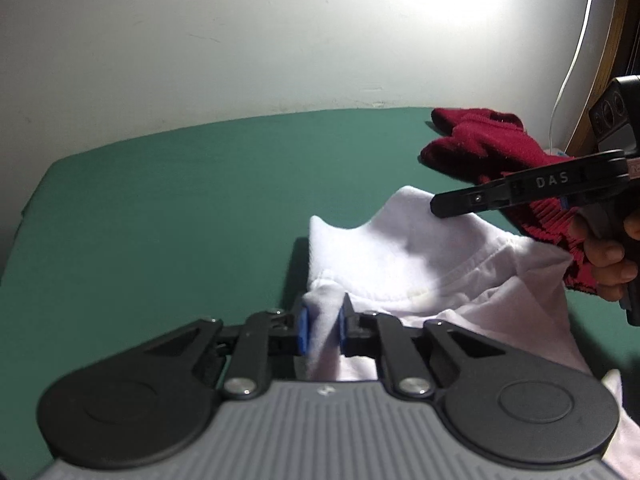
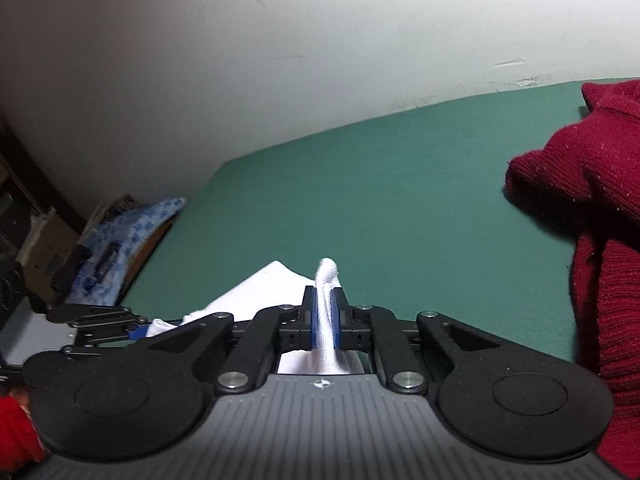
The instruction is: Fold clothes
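The white cotton T-shirt (image 1: 420,264) lies bunched on the green cloth-covered table (image 1: 180,200), its ribbed neckline facing up and part of the fabric lifted off the surface. The left gripper (image 1: 323,326) has its blue-padded jaws drawn narrow on a pinch of the shirt's edge, the fabric pressed between the pads. The right gripper (image 2: 325,322) is likewise clamped on a fold of the same white shirt (image 2: 272,284), a tuft of cloth poking up past its fingertips.

No container shows in either view; the clothes rest straight on the table (image 2: 380,200).

The left wrist view alone shows the shirt's collar seam, the right gripper (image 1: 440,206) from the side with a hand (image 1: 608,264) on its handle, a white cable (image 1: 568,68) hanging down the pale wall (image 1: 240,40) and a wooden edge at far right. It shows the dark red knitted sweater (image 1: 480,144) crumpled just behind the shirt. The right wrist view alone shows the left gripper (image 2: 140,330) from the side, a blue-and-white patterned bundle (image 2: 132,232) past the table's left edge, and the sweater (image 2: 592,184) close up at right.
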`<state>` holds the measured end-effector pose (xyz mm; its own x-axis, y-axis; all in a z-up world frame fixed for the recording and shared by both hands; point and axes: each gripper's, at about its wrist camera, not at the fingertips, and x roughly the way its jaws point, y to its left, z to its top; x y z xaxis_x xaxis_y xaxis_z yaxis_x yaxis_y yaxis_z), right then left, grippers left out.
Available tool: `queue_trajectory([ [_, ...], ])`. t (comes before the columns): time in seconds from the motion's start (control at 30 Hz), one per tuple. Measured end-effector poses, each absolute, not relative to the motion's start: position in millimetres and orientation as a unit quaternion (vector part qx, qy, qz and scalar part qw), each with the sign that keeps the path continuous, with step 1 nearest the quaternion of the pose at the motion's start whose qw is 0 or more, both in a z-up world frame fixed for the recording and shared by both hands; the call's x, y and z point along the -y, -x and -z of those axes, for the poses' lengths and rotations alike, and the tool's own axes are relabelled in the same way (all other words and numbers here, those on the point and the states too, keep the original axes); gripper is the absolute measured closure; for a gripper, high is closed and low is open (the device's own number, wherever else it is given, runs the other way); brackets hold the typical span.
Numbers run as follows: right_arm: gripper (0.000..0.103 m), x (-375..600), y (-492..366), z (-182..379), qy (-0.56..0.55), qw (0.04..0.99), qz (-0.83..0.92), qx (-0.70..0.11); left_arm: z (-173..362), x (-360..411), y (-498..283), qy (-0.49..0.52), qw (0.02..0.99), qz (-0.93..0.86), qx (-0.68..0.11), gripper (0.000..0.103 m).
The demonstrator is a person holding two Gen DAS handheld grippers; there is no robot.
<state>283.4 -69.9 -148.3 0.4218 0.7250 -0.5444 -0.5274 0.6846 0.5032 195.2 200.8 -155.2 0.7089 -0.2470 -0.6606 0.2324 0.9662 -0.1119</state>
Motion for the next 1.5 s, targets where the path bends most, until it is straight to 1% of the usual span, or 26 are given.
queue_trajectory([
  [0.13,0.095,85,-257,112,-0.154,0.813,-0.432,-0.358,125,-205,-161,0.014,0.933,0.134,-0.335,0.093],
  [0.33,0.096,105,-197,78,-0.141,0.781,-0.499,-0.347,95,-193,-81,-0.008,0.937,0.154,-0.312,0.093],
  [0.5,0.096,123,-142,78,-0.110,0.756,-0.530,-0.368,97,-174,-9,-0.037,0.931,0.163,-0.326,0.092],
  [0.63,0.096,131,-106,93,-0.084,0.739,-0.536,-0.399,113,-165,34,-0.046,0.915,0.169,-0.363,0.092],
  [0.73,0.096,128,-85,111,-0.046,0.736,-0.528,-0.420,129,-160,51,-0.071,0.903,0.161,-0.392,0.092],
  [0.83,0.095,121,-69,130,0.004,0.737,-0.515,-0.437,135,-159,63,-0.101,0.900,0.144,-0.399,0.091],
  [0.93,0.095,119,-56,139,0.033,0.749,-0.499,-0.434,130,-155,65,-0.112,0.910,0.129,-0.378,0.082],
  [0.97,0.095,119,-53,140,0.039,0.758,-0.492,-0.427,129,-152,63,-0.114,0.913,0.127,-0.370,0.073],
  [1.0,0.094,119,-50,141,0.046,0.768,-0.484,-0.417,128,-146,60,-0.123,0.917,0.125,-0.357,0.067],
  [1.07,0.090,116,-43,138,0.071,0.788,-0.473,-0.388,130,-141,56,-0.139,0.921,0.124,-0.341,0.063],
  [1.1,0.085,115,-40,137,0.084,0.798,-0.467,-0.372,134,-140,49,-0.145,0.920,0.125,-0.342,0.062],
  [1.13,0.075,114,-36,136,0.098,0.807,-0.462,-0.356,138,-139,41,-0.150,0.918,0.127,-0.344,0.062],
  [1.2,0.063,109,-31,135,0.124,0.824,-0.449,-0.324,146,-138,30,-0.163,0.913,0.129,-0.352,0.058],
  [1.23,0.062,105,-30,136,0.132,0.828,-0.445,-0.314,149,-136,25,-0.168,0.911,0.131,-0.354,0.057],
  [1.3,0.062,99,-30,140,0.143,0.829,-0.447,-0.305,152,-130,20,-0.176,0.908,0.138,-0.355,0.058],
  [1.33,0.062,96,-29,140,0.146,0.827,-0.451,-0.301,152,-127,20,-0.178,0.906,0.143,-0.355,0.061],
  [1.37,0.062,94,-27,140,0.148,0.823,-0.459,-0.299,151,-124,19,-0.181,0.905,0.148,-0.355,0.068],
  [1.4,0.062,94,-25,139,0.149,0.820,-0.468,-0.294,148,-124,21,-0.174,0.906,0.155,-0.353,0.069],
  [1.43,0.061,95,-21,138,0.150,0.818,-0.477,-0.285,145,-125,23,-0.165,0.907,0.162,-0.351,0.068],
  [1.47,0.061,95,-18,138,0.153,0.818,-0.481,-0.277,143,-127,24,-0.154,0.909,0.166,-0.351,0.062],
  [1.5,0.060,93,-16,139,0.156,0.818,-0.482,-0.272,141,-129,25,-0.142,0.910,0.168,-0.351,0.059],
])
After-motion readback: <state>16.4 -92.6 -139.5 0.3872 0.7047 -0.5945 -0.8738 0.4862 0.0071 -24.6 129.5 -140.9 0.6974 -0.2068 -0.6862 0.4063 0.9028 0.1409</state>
